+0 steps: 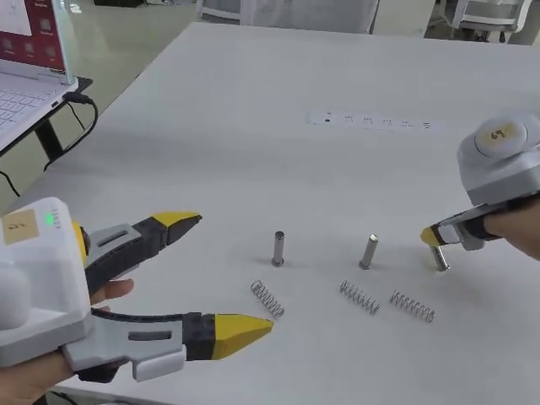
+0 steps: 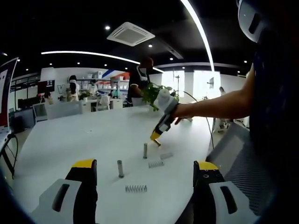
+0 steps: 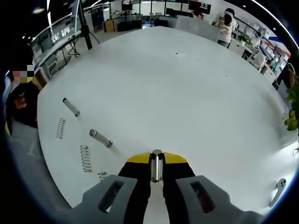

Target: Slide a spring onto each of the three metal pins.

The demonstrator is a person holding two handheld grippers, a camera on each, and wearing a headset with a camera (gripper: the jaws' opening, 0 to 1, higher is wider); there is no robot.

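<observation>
Three short metal pins are on the white table: the left pin (image 1: 278,249) and the middle pin (image 1: 369,251) stand upright and bare. My right gripper (image 1: 434,238) is shut on the right pin (image 1: 440,257), which shows between its yellow tips (image 3: 156,165). Three springs lie flat in front of the pins: one left (image 1: 267,298), one middle (image 1: 359,296), one right (image 1: 413,305). My left gripper (image 1: 224,274) hovers wide open near the left spring with nothing between its fingers. In the left gripper view the nearest spring (image 2: 136,188) lies ahead of the left gripper (image 2: 145,165).
A flush power strip (image 1: 375,122) runs across the table farther back. A laptop (image 1: 25,76) with a cable (image 1: 80,101) sits on a separate stand at the left. The table edge is near me. People stand far off in the office.
</observation>
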